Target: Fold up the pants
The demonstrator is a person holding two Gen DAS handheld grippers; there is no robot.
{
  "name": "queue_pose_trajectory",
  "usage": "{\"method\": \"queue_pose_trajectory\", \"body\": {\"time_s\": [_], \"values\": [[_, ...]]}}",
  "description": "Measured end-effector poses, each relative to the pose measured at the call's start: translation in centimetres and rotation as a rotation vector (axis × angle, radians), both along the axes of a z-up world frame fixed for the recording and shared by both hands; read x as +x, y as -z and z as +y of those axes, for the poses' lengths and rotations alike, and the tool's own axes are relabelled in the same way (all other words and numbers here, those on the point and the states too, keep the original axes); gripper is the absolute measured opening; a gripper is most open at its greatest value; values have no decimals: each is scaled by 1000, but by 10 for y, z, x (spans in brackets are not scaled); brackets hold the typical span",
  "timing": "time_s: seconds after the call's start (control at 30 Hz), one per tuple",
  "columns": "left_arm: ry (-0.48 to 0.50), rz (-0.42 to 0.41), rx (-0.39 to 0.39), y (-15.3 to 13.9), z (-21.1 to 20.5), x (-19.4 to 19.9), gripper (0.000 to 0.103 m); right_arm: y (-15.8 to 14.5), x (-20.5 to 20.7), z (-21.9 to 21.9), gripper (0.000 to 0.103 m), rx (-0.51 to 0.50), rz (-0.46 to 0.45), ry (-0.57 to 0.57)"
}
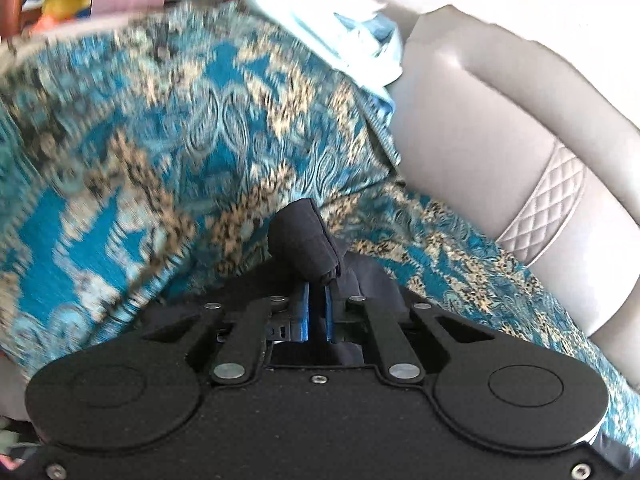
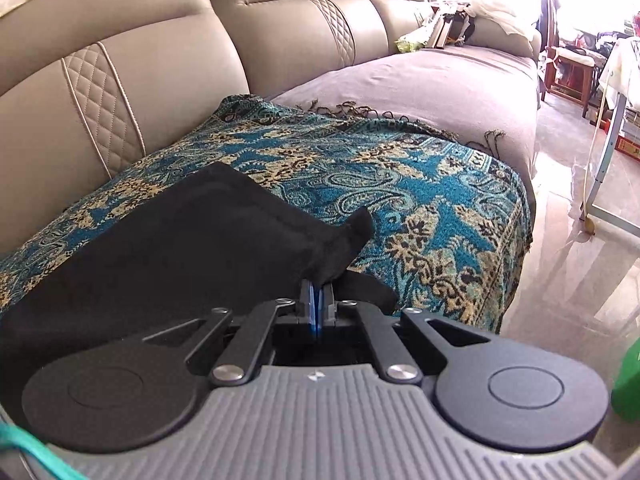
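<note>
Both my claws are clamped on the black fabric pants (image 2: pixel 168 240). My left claw (image 1: pixel 316 280) pinches a bunched fold sticking up past its tips; my right claw (image 2: pixel 318 292) grips a corner, the rest spread leftward over the teal patterned throw (image 2: pixel 420 184).

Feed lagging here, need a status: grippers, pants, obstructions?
Left gripper shut on black pants. Right gripper shut on another edge. Pants draped over patterned teal throw on sofa. No obstruction visible.

left gripper (image 1: pixel 317 280): black linkages, blue pads, silver screws | right gripper (image 2: pixel 318 284): ribbed grey housing
</note>
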State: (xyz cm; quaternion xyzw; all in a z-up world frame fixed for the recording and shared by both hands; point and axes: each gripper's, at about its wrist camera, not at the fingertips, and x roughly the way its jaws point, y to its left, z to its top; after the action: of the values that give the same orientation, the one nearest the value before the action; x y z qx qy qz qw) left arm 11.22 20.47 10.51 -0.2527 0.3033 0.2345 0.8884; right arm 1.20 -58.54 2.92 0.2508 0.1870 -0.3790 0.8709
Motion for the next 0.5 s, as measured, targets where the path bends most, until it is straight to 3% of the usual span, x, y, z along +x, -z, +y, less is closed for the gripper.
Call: {"method": "queue_pose_trajectory", "body": {"time_s": [0.17,0.5], "values": [[12,28,44,-6,-2,-24,7,-1,-11,-1,4,21,-12,-1],[-33,152,43,40,2,-37,7,6,-18,-1,4,18,18,-12]]}}
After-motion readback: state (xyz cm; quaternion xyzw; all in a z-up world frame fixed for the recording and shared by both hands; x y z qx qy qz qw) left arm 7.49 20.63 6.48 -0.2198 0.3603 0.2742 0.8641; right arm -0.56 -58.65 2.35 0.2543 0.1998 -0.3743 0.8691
